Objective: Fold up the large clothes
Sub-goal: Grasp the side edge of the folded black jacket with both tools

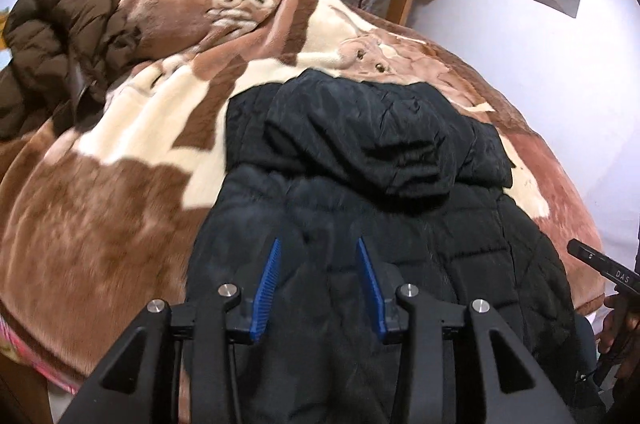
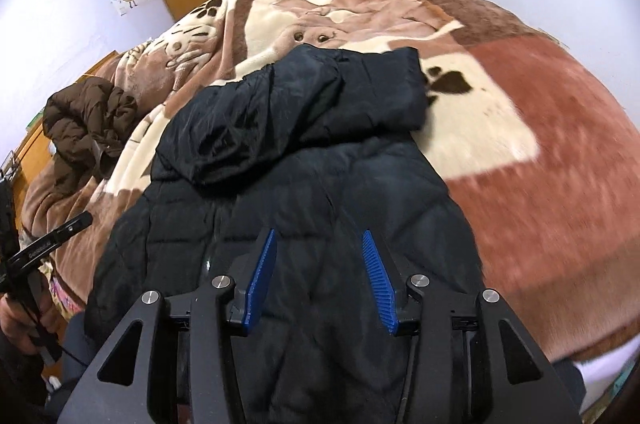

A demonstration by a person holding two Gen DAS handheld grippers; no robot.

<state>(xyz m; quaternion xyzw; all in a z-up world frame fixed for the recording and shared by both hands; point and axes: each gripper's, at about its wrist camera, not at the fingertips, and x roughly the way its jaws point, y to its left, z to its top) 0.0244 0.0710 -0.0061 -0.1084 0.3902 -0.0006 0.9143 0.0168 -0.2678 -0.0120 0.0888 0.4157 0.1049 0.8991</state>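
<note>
The fleece blanket (image 1: pixel 120 192) covered the whole bed, and everything else sat in relation to the black puffer jacket (image 1: pixel 360 224) spread on it. That jacket lay with its long axis running away from the person: hood (image 1: pixel 376 144) folded down at the far end, hem hanging over the bed's near edge below both tools. One folded sleeve (image 2: pixel 360 88) crossed the jacket's far end toward its right side. A brown jacket (image 1: pixel 60 44) was heaped well apart, off the black jacket's far left.

Both tools hovered above the jacket's near half, angled down along its length. The left gripper (image 1: pixel 318 288) stood over its left-centre, jaws spread with nothing between the blue pads. The right gripper (image 2: pixel 320 284) stood over its right-centre, equally parted and empty. Neither hand was clearly nearer the hem; judging by that, the next fold probably called for both to take the near edge and carry it toward the hood.
</note>
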